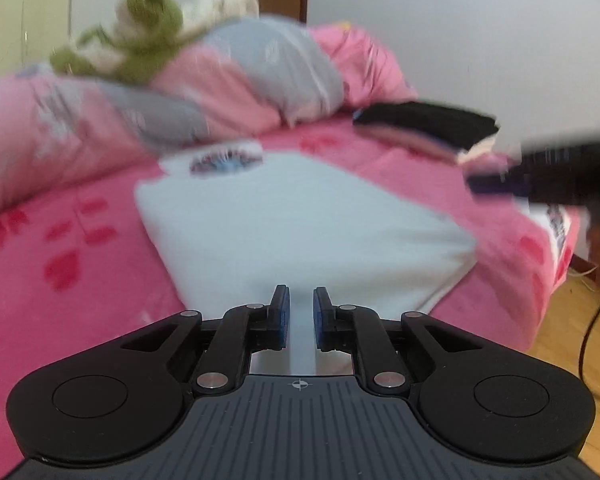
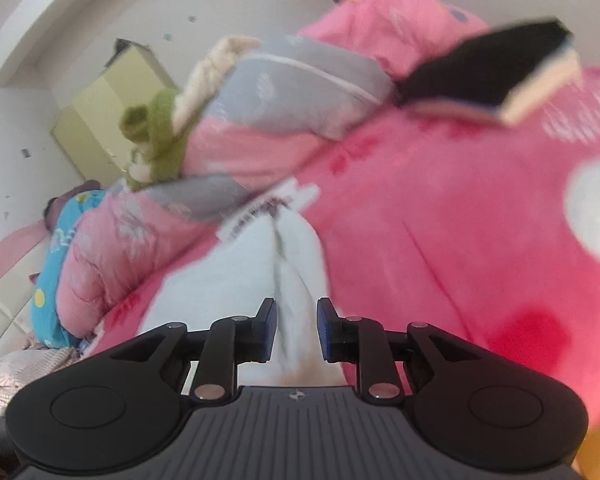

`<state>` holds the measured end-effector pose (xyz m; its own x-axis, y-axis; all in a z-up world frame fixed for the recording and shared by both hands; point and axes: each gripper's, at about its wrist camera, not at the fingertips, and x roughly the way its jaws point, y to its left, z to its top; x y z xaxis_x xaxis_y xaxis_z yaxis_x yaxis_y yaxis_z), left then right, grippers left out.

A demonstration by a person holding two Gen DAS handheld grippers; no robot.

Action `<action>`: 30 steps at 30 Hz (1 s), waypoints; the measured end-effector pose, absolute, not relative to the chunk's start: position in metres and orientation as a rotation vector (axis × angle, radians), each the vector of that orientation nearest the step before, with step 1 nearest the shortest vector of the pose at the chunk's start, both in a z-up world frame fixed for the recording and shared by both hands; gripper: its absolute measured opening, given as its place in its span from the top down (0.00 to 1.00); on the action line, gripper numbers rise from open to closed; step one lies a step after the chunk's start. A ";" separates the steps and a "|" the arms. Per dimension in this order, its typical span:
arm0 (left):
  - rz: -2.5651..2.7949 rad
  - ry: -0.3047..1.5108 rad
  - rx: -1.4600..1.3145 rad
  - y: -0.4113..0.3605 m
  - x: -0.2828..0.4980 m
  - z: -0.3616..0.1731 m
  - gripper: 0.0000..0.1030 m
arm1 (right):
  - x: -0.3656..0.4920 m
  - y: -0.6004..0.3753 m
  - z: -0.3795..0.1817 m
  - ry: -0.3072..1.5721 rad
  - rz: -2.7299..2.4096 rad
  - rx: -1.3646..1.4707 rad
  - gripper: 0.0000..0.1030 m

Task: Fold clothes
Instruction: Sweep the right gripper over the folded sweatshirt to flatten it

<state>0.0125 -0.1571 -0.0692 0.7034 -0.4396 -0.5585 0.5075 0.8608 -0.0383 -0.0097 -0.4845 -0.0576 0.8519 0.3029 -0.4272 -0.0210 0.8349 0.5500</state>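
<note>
A white garment (image 1: 300, 220) with a printed graphic (image 1: 224, 160) at its far end lies folded flat on the pink bed sheet (image 1: 60, 260). My left gripper (image 1: 302, 308) is at its near edge, and a strip of the white cloth runs between the narrowly set jaws. In the right wrist view the same white garment (image 2: 236, 280) rises in a ridge into my right gripper (image 2: 297, 320), which is closed on that fold. The right tool's blurred black body (image 1: 548, 176) shows at the right edge of the left wrist view. Both views are motion-blurred.
A pink and grey quilt (image 1: 260, 80) is heaped at the back with a green frog plush (image 1: 140, 28) on it. A folded stack with a black top (image 1: 428, 120) lies on the bed's far right. Beyond the bed edge are wood floor (image 1: 572, 340) and a dark cable (image 1: 592, 320).
</note>
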 end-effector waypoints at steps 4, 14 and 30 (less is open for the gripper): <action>-0.526 0.612 0.077 -0.155 0.017 -0.079 0.88 | 0.046 -0.469 -0.045 0.550 0.255 0.530 0.65; -0.536 0.642 0.005 -0.147 0.023 -0.087 0.87 | 0.193 -0.443 -0.076 0.772 0.319 0.488 0.69; -0.535 0.643 0.000 -0.148 0.020 -0.088 0.87 | 0.090 -0.326 -0.040 0.491 0.619 -0.247 0.89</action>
<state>0.0199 -0.1480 -0.0879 0.6700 -0.4746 -0.5708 0.4749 0.8650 -0.1618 0.0901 -0.3256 -0.0396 0.7056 0.4933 -0.5087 -0.6076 0.7906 -0.0762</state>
